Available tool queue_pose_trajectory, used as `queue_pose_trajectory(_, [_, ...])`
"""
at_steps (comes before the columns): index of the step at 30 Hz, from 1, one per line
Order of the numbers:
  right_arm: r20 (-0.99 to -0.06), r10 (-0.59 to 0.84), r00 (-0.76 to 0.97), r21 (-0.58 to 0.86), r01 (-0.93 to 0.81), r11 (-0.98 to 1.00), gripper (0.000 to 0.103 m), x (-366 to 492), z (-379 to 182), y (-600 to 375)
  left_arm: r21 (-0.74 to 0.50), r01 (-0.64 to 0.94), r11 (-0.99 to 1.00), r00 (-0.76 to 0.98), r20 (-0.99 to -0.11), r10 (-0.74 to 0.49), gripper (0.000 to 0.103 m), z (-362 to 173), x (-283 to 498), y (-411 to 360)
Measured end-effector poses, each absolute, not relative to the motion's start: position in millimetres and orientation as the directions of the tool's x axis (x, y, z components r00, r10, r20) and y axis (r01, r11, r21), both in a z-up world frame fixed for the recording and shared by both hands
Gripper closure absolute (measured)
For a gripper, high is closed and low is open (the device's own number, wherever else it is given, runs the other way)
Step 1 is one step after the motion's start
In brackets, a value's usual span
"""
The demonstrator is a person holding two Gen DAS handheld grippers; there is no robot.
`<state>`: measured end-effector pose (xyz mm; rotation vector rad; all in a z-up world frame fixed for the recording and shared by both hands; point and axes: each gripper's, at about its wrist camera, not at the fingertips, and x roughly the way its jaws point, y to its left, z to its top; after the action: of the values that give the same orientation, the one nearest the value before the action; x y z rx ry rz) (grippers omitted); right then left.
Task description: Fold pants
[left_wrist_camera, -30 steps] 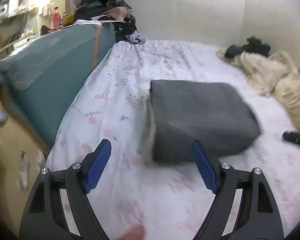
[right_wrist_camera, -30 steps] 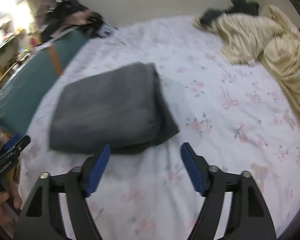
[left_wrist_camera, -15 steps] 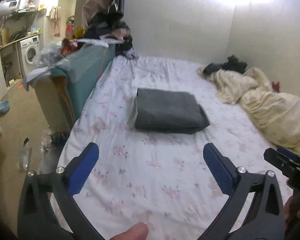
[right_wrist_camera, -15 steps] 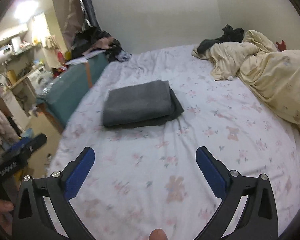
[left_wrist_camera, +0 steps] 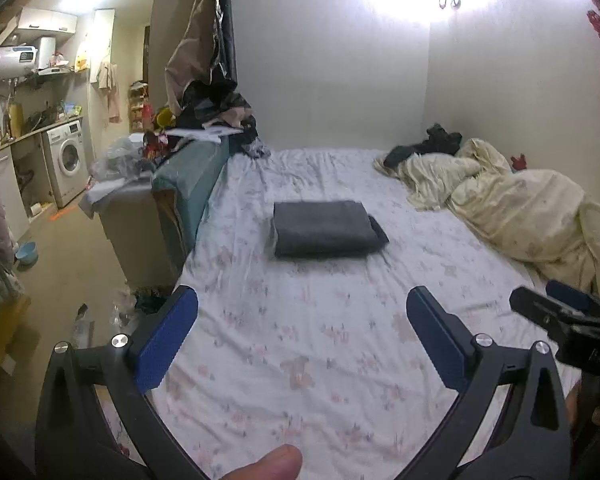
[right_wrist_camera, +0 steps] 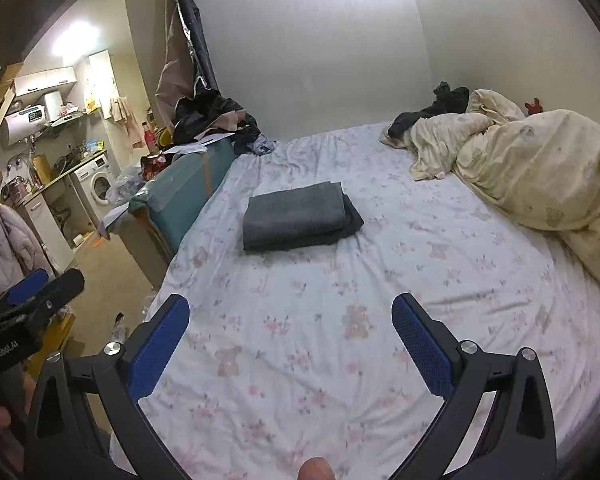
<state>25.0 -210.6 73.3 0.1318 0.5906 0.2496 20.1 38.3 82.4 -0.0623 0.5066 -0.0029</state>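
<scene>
Left gripper [left_wrist_camera: 302, 312]: jaws spread wide, nothing between them, held above the near part of the bed; blue pads [left_wrist_camera: 166, 338] face each other across bare sheet.
Right gripper [right_wrist_camera: 290, 318]: jaws spread wide too, nothing between them, also above the near part of the bed; its blue pads [right_wrist_camera: 422, 350] frame only sheet.
Each gripper in the other's view: the right one's tip shows at the right edge of the left wrist view, the left one's tip at the left edge of the right wrist view.
Thumb [left_wrist_camera: 270, 462]: a fingertip shows at the bottom edge of each view.
Pants [left_wrist_camera: 324, 230]: dark grey, folded into a flat rectangular stack, lying on the bed well beyond both grippers, touched by neither.
Bed [left_wrist_camera: 340, 340]: covered by a white sheet with a pale pink floral print, slightly wrinkled.
Quilt [right_wrist_camera: 540, 184]: cream, bunched along the right side of the bed, apart from the pants.
Dark garment [right_wrist_camera: 432, 110]: crumpled at the far right corner, against the quilt.
Teal sofa back [left_wrist_camera: 188, 176]: beside the bed's left edge, clothes heaped on its far end.
Washing machine [left_wrist_camera: 66, 160]: under the worktop in the room at far left.
</scene>
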Motion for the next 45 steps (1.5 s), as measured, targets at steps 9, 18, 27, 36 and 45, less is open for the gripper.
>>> queue_pose_trajectory(9, [-0.518, 0.255, 0.816, 0.163, -0.199, 0.966, 0.000, -19.0, 24.3, -214.4, 0.005, -0.021, 1.000, 0.864, -0.503, 0.020, 0.000, 22.1, -16.9, 31.0])
queue_pose_trajectory(18, [-0.517, 0.234, 0.823, 0.146, -0.185, 0.972, 0.000, -11.5, -1.8, -206.4, -0.064, -0.021, 0.998, 0.833, -0.553, -0.018, 0.000, 4.3, -0.3, 33.1])
queue_pose_trajectory(27, [-0.563, 0.239, 0.791, 0.127, -0.203, 0.971, 0.000, -9.0, -11.9, -191.0, -0.084, -0.045, 0.995, 0.820, -0.572, -0.011, 0.000, -0.3, -0.2, 39.3])
queue_pose_trajectory(36, [-0.573, 0.229, 0.787, 0.128, -0.190, 0.973, 0.000, -7.4, -14.0, -190.9, -0.050, -0.025, 0.998, 0.799, -0.602, -0.010, 0.000, -9.2, 4.6, 30.8])
queue_pose_trajectory(45, [-0.579, 0.217, 0.786, 0.159, -0.153, 0.975, 0.000, -8.0, -14.6, -196.3, -0.043, -0.011, 0.999, 0.805, -0.593, -0.017, 0.000, -7.8, 2.4, 27.5])
